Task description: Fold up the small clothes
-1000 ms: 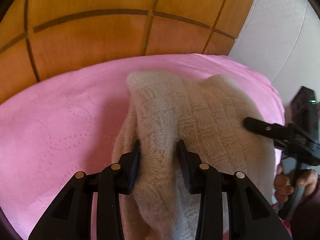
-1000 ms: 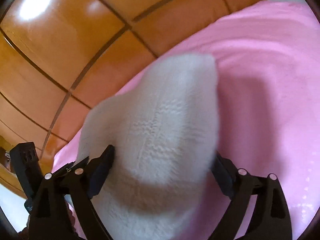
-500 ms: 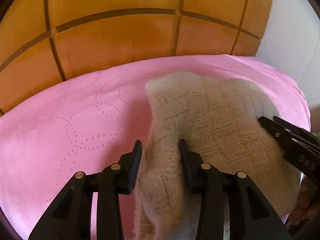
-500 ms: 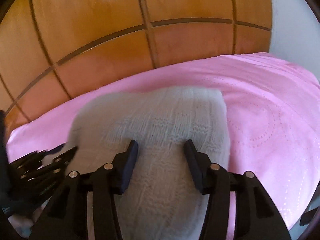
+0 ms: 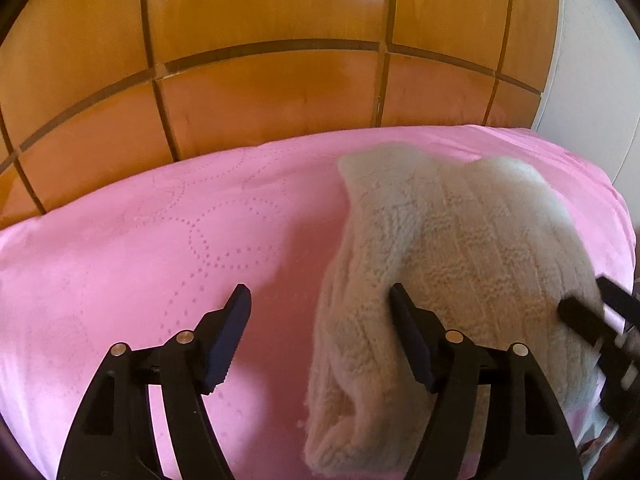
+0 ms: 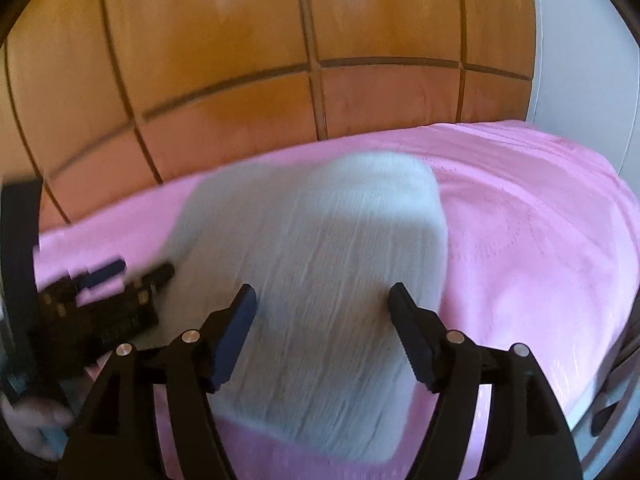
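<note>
Cream knitted garment (image 5: 460,264) lies folded on the pink quilted cover (image 5: 168,248), toward its right side, before a wood-panelled headboard (image 5: 280,92). Left gripper (image 5: 320,300) stands wide open, holding nothing; its right finger (image 5: 408,332) touches the knit's left edge. Right gripper (image 6: 322,300), seen blurred, is likewise spread wide and empty, straddling the garment's near end. Risk, as judged: a ridged pad may snag the loose knit on withdrawal, dragging the fold open; the bulky fold may also spring apart unpressed.
</note>
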### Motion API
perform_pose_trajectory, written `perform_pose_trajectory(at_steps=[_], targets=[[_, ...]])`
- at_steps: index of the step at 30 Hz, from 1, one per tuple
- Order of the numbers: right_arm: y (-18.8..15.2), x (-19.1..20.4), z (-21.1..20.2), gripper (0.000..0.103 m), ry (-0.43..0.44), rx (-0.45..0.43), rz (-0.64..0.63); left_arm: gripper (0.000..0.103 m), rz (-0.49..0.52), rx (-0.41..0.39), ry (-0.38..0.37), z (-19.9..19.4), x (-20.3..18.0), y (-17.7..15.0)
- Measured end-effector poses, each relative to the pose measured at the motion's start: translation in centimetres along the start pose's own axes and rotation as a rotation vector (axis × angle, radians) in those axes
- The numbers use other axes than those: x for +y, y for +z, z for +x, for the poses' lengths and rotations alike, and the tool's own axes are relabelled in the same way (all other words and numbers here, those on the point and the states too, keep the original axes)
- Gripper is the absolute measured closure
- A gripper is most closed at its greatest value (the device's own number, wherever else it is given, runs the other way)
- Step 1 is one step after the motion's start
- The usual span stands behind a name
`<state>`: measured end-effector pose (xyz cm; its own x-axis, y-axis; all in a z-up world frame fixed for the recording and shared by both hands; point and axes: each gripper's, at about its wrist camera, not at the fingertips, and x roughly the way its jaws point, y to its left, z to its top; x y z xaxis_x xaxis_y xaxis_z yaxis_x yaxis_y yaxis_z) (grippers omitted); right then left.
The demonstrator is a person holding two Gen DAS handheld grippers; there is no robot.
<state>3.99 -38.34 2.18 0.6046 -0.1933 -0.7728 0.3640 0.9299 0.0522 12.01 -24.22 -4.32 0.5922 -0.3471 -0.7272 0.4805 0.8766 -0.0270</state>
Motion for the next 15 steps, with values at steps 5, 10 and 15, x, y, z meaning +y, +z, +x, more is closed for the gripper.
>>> perform_pose_trajectory(at_steps=[5,10,15], targets=[[-0.8,1.4,-0.1,0.03,-0.068,-0.001,-0.065,0.033,-0.037,-0.017,-0.026,-1.0,0.5,-0.5],[-0.8,1.0,-2.3,0.026,-0.032,-0.038,-0.003,0.033,-0.066,-0.063,-0.04,-3.7,1.5,-1.0],[-2.0,1.7,-4.3,0.016,-0.077,-0.073,0.021,0.028,-0.096,-0.111,-0.043,-6.8,2.6,-2.0]])
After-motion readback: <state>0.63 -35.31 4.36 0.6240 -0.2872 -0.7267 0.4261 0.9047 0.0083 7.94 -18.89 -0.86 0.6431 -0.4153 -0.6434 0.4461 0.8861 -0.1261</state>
